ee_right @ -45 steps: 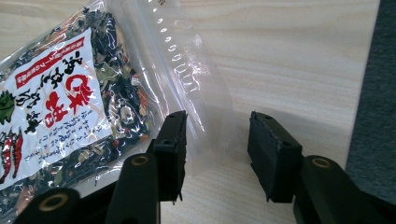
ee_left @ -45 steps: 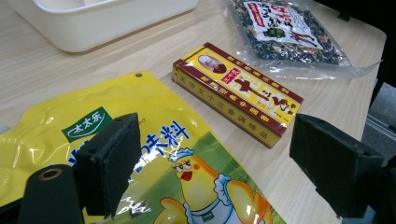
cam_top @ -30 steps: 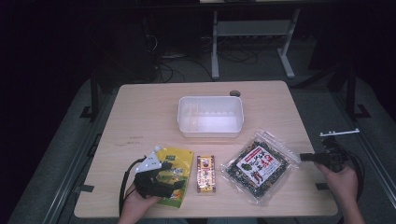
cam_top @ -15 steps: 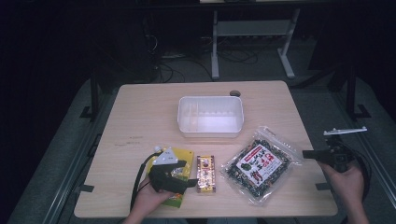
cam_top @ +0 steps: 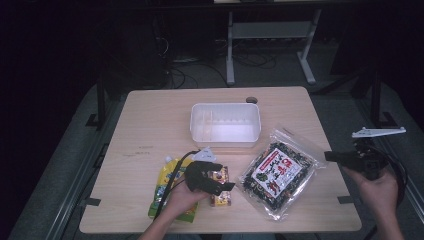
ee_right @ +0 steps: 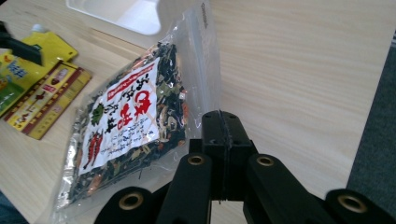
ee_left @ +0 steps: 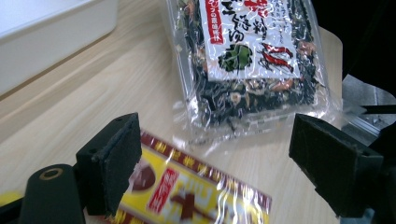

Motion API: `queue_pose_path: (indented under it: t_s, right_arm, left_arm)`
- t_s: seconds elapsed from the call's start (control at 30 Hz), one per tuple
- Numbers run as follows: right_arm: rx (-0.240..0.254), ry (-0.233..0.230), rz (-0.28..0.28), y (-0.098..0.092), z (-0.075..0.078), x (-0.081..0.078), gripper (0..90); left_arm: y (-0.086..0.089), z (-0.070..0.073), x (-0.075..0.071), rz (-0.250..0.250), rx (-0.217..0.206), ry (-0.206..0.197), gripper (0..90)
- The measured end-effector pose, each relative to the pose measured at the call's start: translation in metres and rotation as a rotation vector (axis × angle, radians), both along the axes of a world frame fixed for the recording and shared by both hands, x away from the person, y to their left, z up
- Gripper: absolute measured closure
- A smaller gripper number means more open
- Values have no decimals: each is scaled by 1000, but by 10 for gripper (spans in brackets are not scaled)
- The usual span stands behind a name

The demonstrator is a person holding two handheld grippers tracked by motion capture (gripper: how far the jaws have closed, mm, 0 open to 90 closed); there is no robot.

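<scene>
far left of the white plastic tub [cam_top: 226, 125] and nearer the person, a yellow-green spouted pouch [cam_top: 169, 185] lies flat on the wooden table [cam_top: 150, 125], partly under the left hand [cam_top: 180, 200]. next along, the left gripper [cam_top: 226, 186] hovers over the yellow and red snack bar [cam_top: 220, 197], which sits in front of the tub, just beside the pouch. in the left gripper view the jaws stand wide apart, nothing between the pads, the snack bar [ee_left: 187, 196] low under the left jaw and bare table in the gap. on to the clear bag of dried seaweed mix [cam_top: 277, 172], front-right of the tub, lying flat with its red and white label up; the same bag [ee_left: 252, 60] fills the far side of the left gripper view, close to the tub's wall [ee_left: 51, 37]. furthest right of the tub, off the table's edge, the right gripper [cam_top: 332, 156] is held up in the right hand [cam_top: 377, 187], pointing back toward the bag. in the right gripper view its jaws are pressed together with nothing in them, the tips over the bag's near edge [ee_right: 135, 121], tub corner [ee_right: 116, 14] beyond
</scene>
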State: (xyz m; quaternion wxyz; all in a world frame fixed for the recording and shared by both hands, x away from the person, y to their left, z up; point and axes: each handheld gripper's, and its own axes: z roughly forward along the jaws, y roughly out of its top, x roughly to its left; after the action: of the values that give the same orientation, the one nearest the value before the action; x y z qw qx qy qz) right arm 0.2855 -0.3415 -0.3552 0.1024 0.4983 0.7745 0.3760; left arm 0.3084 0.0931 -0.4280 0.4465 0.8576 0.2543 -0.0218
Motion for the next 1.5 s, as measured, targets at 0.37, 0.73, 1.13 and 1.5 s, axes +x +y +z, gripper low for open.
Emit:
queue_pose_path:
  t_s: [0.37,0.73,1.13,1.5]
  right_arm:
    - [-13,-78,65,15,29,-10,897]
    - [-45,-129,116,30,52,-18,897]
    - [-18,-143,164,36,63,-20,897]
    - [-9,-172,176,39,66,-22,897]
  left_arm:
    - [-34,-6,25,-37,39,26,202]
    - [-59,-16,48,-101,52,111,247]
    - [-67,-17,62,-183,-5,242,323]
    - [-53,-12,56,-213,-92,217,574]
